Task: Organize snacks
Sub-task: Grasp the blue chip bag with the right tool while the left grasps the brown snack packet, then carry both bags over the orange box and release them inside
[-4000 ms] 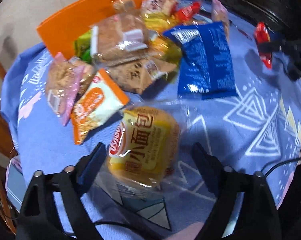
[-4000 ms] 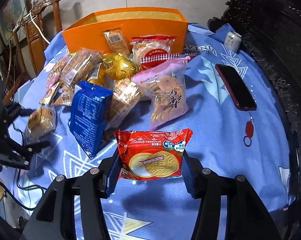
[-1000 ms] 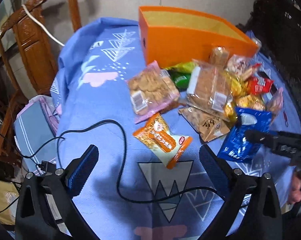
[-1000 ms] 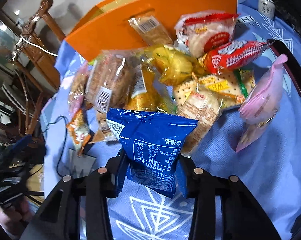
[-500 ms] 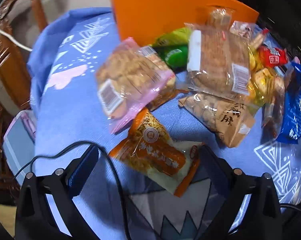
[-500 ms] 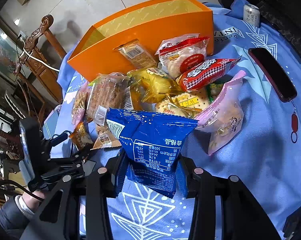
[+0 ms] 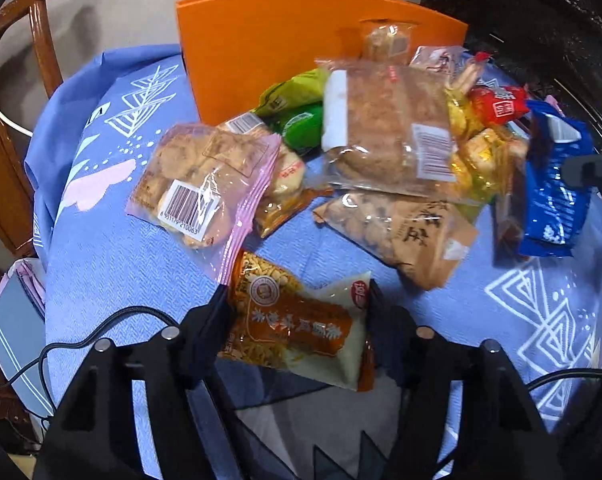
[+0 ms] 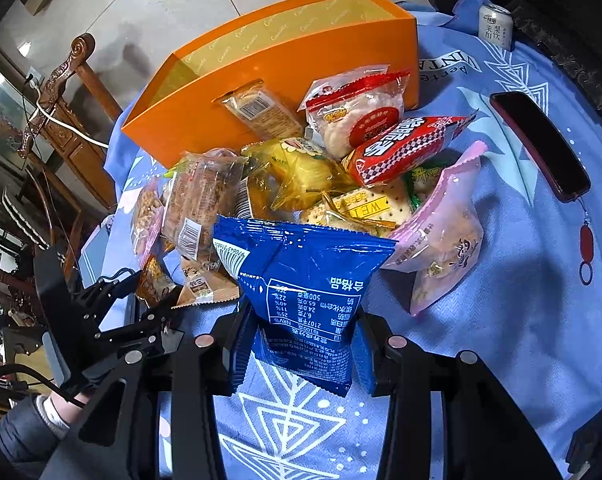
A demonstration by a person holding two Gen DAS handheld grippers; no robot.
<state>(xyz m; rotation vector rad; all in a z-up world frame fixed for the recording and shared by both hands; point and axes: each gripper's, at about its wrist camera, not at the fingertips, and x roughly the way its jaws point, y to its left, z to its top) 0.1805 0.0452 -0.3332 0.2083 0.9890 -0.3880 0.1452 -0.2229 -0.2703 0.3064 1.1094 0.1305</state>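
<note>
**Both grippers clamped on snack packets in front of the orange box**

The left gripper (image 7: 297, 320) has its two black fingers pressed against the sides of an orange-and-white plastic packet of crunchy snack (image 7: 297, 324), which sits on the blue patterned tablecloth (image 7: 113, 248) at the near edge of the snack pile, well in front of the tall orange cardboard box (image 7: 269, 40). Just beyond that packet, toward the box, lies a pink-edged clear bag of biscuits with a barcode label (image 7: 205, 184); to its right is a brown kraft-look bag of nuts (image 7: 405, 228), and above that a large clear bag of brown cakes (image 7: 385, 124) leaning toward the box. A green pouch (image 7: 301, 124) rests against the box's front wall.

The right gripper (image 8: 301, 344) is closed on the lower end of a glossy blue foil packet (image 8: 305, 276), held upright and raised off the cloth on the near side of the pile, with the open-topped orange box (image 8: 301, 60) behind it. Between packet and box lie a red checkered wrapper (image 8: 405, 148), a yellow crinkly pack (image 8: 301, 168) and a white rice-cracker bag with a red band (image 8: 357, 108). Right of the box, a dark phone (image 8: 541, 148) lies flat, and a drink can (image 8: 495, 26) stands at the box's far right.
</note>
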